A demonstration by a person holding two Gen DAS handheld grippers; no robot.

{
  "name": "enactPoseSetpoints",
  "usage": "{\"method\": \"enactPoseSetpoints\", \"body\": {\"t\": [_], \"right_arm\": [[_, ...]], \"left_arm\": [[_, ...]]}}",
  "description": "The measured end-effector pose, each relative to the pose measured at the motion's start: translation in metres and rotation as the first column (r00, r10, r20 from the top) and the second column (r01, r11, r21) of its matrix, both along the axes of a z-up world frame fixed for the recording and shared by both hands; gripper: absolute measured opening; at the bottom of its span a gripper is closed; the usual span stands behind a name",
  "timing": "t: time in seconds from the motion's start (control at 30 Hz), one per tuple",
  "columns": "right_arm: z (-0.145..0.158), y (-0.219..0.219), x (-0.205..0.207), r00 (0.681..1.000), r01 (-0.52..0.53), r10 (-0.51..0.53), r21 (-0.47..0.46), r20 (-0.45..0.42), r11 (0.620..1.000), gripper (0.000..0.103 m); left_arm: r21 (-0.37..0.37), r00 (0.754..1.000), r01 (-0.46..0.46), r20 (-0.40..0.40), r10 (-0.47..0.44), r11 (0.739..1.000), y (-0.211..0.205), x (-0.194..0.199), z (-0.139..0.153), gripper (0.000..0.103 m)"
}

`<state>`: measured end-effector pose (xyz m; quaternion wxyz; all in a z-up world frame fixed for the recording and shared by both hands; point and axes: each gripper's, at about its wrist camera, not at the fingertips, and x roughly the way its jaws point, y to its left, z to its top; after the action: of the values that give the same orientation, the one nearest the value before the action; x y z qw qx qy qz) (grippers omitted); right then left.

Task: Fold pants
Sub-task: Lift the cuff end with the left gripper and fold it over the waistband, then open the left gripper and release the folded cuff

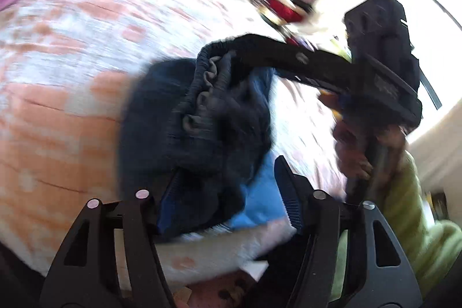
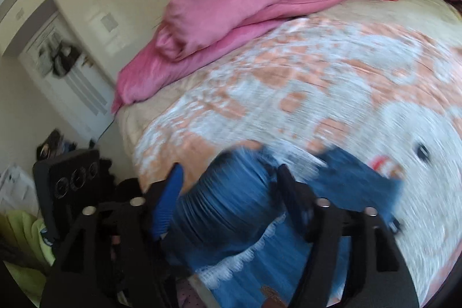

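Left wrist view: left gripper (image 1: pixel 228 192) jaws apart, dark blue elastic-waist pants (image 1: pixel 202 117) bunched between them over peach-and-white patterned bedspread (image 1: pixel 72 62); pad contact unclear (blur). Right gripper's finger reaches into waistband, likely to spread it.

Right wrist view: right gripper (image 2: pixel 231 192) jaws apart, straddling blurred blue cloth at bed's near edge; grip not discernible.

No text, label, brand or number can be read in either view; motion blur smears the peach-and-white patterned bedspread (image 2: pixel 317 82) and everything lying on it.
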<state>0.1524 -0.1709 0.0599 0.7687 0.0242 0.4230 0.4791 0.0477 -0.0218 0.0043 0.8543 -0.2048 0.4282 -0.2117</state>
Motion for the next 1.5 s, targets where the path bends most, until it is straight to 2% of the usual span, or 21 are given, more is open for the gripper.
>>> {"method": "enactPoseSetpoints", "body": {"t": [0.07,0.17,0.2,0.23,0.33,0.43,0.47,0.5,0.53,0.63,0.73,0.8,0.9,0.93,1.03,1.1,1.13,1.23,1.27,1.43,1.5], "right_arm": [[-0.013,-0.027,0.001,0.996,0.078,-0.078,0.004,-0.036,0.997,0.07],[-0.026,-0.056,-0.002,0.986,0.156,-0.156,0.004,-0.064,0.988,0.07],[-0.032,-0.066,-0.004,0.979,0.187,-0.186,0.001,-0.078,0.982,0.074],[-0.036,-0.07,-0.004,0.975,0.203,-0.202,0.004,-0.091,0.979,0.082],[-0.043,-0.071,-0.006,0.968,0.228,-0.228,-0.01,-0.105,0.974,0.087],[-0.051,-0.057,-0.007,0.966,0.234,-0.241,-0.075,-0.092,0.969,0.088],[-0.055,-0.052,-0.008,0.968,0.225,-0.234,-0.097,-0.091,0.969,0.084],[-0.061,-0.046,-0.01,0.97,0.21,-0.222,-0.121,-0.096,0.97,0.071],[-0.064,-0.039,-0.012,0.974,0.187,-0.201,-0.13,-0.103,0.974,0.05],[-0.055,-0.034,-0.021,0.984,0.162,-0.168,-0.092,-0.058,0.983,0.041],[-0.043,-0.043,-0.023,0.983,0.179,-0.179,-0.018,-0.045,0.984,0.04],[-0.05,-0.049,-0.017,0.974,0.217,-0.22,-0.051,-0.051,0.975,0.04],[-0.069,-0.058,-0.008,0.955,0.264,-0.272,-0.076,-0.122,0.961,0.04],[-0.071,-0.059,-0.008,0.953,0.268,-0.275,-0.073,-0.13,0.961,0.041],[-0.065,-0.062,-0.013,0.955,0.269,-0.275,-0.069,-0.115,0.961,0.052],[-0.055,-0.066,-0.019,0.954,0.283,-0.287,-0.056,-0.088,0.958,0.058],[-0.051,-0.068,-0.022,0.952,0.295,-0.298,-0.057,-0.068,0.954,0.066],[-0.039,-0.077,-0.031,0.947,0.318,-0.319,-0.049,-0.022,0.947,0.075],[-0.036,-0.08,-0.033,0.945,0.325,-0.326,-0.051,-0.007,0.944,0.078],[-0.022,-0.096,-0.052,0.935,0.352,-0.347,-0.067,0.076,0.934,0.088],[-0.02,-0.1,-0.058,0.932,0.356,-0.349,-0.071,0.096,0.932,0.09]], "left_arm": [[0.015,0.999,0.039,0.008,-0.039,0.999,-0.007,-0.004,0.0,0.055],[0.07,0.999,-0.001,0.039,-0.002,0.998,0.0,-0.012,0.006,0.055],[0.087,0.999,-0.016,0.047,0.012,0.996,0.003,-0.012,0.007,0.055],[0.112,0.998,-0.032,0.048,0.027,0.993,0.005,-0.011,0.007,0.054],[0.173,0.999,-0.043,0.034,0.038,0.984,-0.004,-0.006,-0.004,0.043],[0.205,1.0,-0.019,0.005,0.018,0.979,-0.016,0.001,-0.016,0.032],[0.213,1.0,-0.009,-0.001,0.01,0.977,-0.019,0.002,-0.02,0.032],[0.226,1.0,-0.001,-0.006,0.002,0.974,-0.024,0.004,-0.024,0.031],[0.24,1.0,0.009,-0.01,-0.006,0.971,-0.028,0.005,-0.027,0.031],[0.263,1.0,0.01,0.002,-0.011,0.965,-0.032,0.001,-0.026,0.031],[0.253,1.0,0.006,0.002,-0.007,0.968,-0.03,0.001,-0.027,0.031],[0.254,1.0,0.013,-0.004,-0.012,0.967,-0.032,0.001,-0.029,0.031],[0.262,1.0,0.026,-0.006,-0.025,0.965,-0.036,0.0,-0.031,0.031],[0.261,1.0,0.027,-0.008,-0.025,0.965,-0.036,0.0,-0.031,0.031],[0.26,1.0,0.03,-0.009,-0.029,0.965,-0.035,-0.001,-0.028,0.033],[0.263,0.999,0.034,0.0,-0.035,0.964,-0.036,-0.004,-0.024,0.038],[0.268,0.999,0.036,0.006,-0.039,0.963,-0.036,-0.006,-0.022,0.042],[0.273,0.999,0.034,0.021,-0.041,0.961,-0.036,-0.01,-0.015,0.046],[0.276,0.999,0.031,0.03,-0.041,0.961,-0.036,-0.011,-0.012,0.051],[0.295,0.997,0.014,0.069,-0.036,0.955,-0.035,-0.016,0.001,0.062],[0.299,0.996,0.01,0.08,-0.035,0.954,-0.034,-0.017,0.005,0.062]]}}
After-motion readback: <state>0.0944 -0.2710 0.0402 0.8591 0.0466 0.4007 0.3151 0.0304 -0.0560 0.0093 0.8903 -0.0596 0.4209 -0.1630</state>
